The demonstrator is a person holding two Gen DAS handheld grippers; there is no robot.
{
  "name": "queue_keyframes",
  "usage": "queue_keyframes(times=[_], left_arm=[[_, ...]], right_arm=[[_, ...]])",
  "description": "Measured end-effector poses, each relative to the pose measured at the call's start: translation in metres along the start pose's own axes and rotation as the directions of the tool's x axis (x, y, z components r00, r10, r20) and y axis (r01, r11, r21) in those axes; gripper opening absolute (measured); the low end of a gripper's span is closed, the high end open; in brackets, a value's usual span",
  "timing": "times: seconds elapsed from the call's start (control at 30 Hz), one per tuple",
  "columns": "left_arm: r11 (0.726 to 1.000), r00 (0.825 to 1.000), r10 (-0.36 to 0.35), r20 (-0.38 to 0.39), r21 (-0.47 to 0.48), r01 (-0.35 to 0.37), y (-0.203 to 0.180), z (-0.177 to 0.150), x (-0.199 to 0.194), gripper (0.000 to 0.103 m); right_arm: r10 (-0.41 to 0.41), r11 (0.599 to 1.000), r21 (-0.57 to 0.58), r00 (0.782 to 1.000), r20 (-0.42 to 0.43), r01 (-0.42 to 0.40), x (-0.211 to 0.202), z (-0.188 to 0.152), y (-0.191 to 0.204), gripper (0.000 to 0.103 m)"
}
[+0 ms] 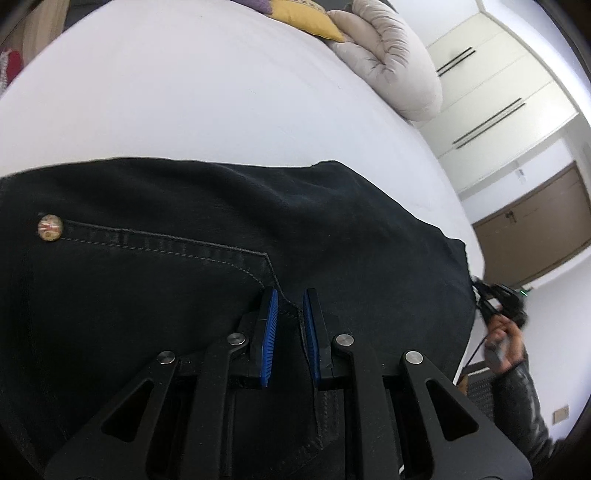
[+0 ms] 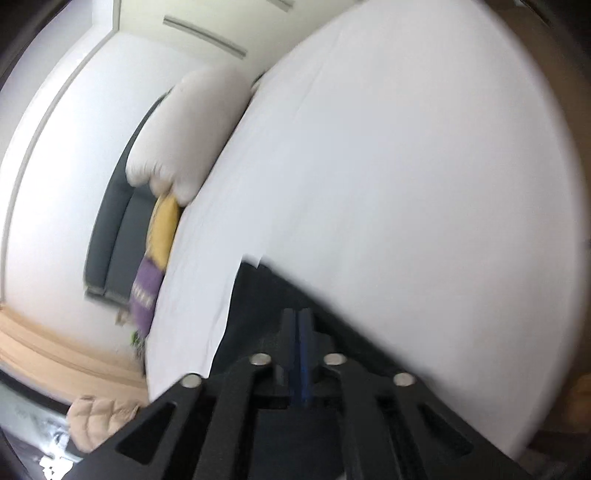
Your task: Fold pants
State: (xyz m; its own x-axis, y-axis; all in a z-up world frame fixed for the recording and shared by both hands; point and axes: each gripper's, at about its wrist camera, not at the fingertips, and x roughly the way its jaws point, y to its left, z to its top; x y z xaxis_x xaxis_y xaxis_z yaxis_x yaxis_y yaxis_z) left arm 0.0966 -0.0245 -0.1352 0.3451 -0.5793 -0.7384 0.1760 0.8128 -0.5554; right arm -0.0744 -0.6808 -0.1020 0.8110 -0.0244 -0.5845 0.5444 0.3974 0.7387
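Two grippers at work on one pair of black jeans [image 1: 221,236], spread on a white bed sheet [image 1: 184,103].

Left wrist view: jeans fill the lower half of the frame, from 9 o'clock round to 3. Back pocket stitching runs from a metal rivet [image 1: 50,228] at 9 o'clock toward centre. Left gripper [image 1: 290,306] sits at 6 o'clock, blue pads [image 1: 271,310] close together with a ridge of denim pinched between them; it grips the jeans near the pocket corner. Grey pillow [image 1: 391,62] and yellow cushion [image 1: 306,18] at 12 to 1 o'clock. At 4 o'clock, a person's hand [image 1: 506,339] holds the other gripper's handle off the bed edge.

Right wrist view: blurred. Right gripper [image 2: 300,325] at 6 o'clock, pads nearly together. Dark cloth lies under and around them, its corner reaching to centre, but the blur hides whether the pads press on it; cannot tell if it holds. Sheet [image 2: 406,166] fills 12 to 4 o'clock, pillow [image 2: 192,129] at 10.

Judgement: a fold is in hand, jeans being carried over or laid down. Next calls for both ends moving together, edges matched, then a flat release.
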Motion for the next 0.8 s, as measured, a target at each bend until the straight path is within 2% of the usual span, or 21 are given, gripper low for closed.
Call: queue_keyframes(times=[0.03, 0.1, 0.13, 0.17, 0.23, 0.3, 0.37, 0.4, 0.47, 0.57, 0.8], left_arm=[[1.0, 1.0, 0.008, 0.012, 0.002, -0.008, -0.009, 0.002, -0.003, 0.015], [0.998, 0.997, -0.065, 0.049, 0.021, 0.064, -0.04, 0.005, -0.015, 0.015], [0.995, 0.994, -0.089, 0.057, 0.052, 0.086, -0.058, 0.006, -0.017, 0.015], [0.993, 0.994, -0.097, 0.05, 0.066, 0.094, -0.068, 0.006, -0.016, 0.015], [0.989, 0.992, -0.128, 0.007, 0.074, 0.127, -0.083, 0.001, -0.003, 0.015], [0.991, 0.993, -0.107, -0.046, 0.074, 0.11, -0.089, -0.01, 0.016, 0.015], [0.997, 0.992, -0.069, -0.106, 0.034, 0.073, -0.08, -0.024, 0.038, 0.015], [0.995, 0.99, -0.096, -0.101, 0.002, 0.097, -0.071, -0.031, 0.042, 0.015], [0.991, 0.988, -0.13, -0.079, 0.004, 0.131, -0.066, -0.034, 0.039, 0.015], [0.993, 0.989, -0.121, -0.089, -0.001, 0.121, -0.068, -0.033, 0.041, 0.015], [0.994, 0.991, -0.108, -0.081, 0.021, 0.11, -0.069, -0.041, 0.045, 0.015]], right_arm=[[0.014, 1.0, -0.007, 1.0, 0.007, -0.014, -0.014, -0.002, 0.001, 0.047], [0.062, 0.998, -0.017, 0.998, 0.018, -0.062, -0.04, -0.013, 0.001, 0.056], [0.076, 0.997, -0.008, 0.997, 0.02, -0.076, -0.049, -0.02, -0.003, 0.057], [0.082, 0.997, 0.007, 0.996, 0.023, -0.083, -0.055, -0.01, -0.011, 0.057], [0.103, 0.993, 0.056, 0.994, 0.036, -0.105, -0.058, -0.02, -0.026, 0.057], [0.074, 0.992, 0.102, 0.997, 0.02, -0.076, -0.046, -0.033, -0.035, 0.057], [0.107, 0.981, 0.165, 0.994, -0.004, -0.105, -0.025, -0.04, -0.045, 0.057], [0.106, 0.98, 0.171, 0.994, -0.006, -0.103, -0.024, -0.038, -0.05, 0.055], [0.117, 0.976, 0.186, 0.993, -0.003, -0.114, -0.021, -0.036, -0.055, 0.055], [0.139, 0.971, 0.197, 0.99, 0.001, -0.136, -0.02, -0.028, -0.06, 0.055], [0.179, 0.962, 0.209, 0.984, -0.01, -0.173, -0.001, -0.015, -0.047, 0.055]])
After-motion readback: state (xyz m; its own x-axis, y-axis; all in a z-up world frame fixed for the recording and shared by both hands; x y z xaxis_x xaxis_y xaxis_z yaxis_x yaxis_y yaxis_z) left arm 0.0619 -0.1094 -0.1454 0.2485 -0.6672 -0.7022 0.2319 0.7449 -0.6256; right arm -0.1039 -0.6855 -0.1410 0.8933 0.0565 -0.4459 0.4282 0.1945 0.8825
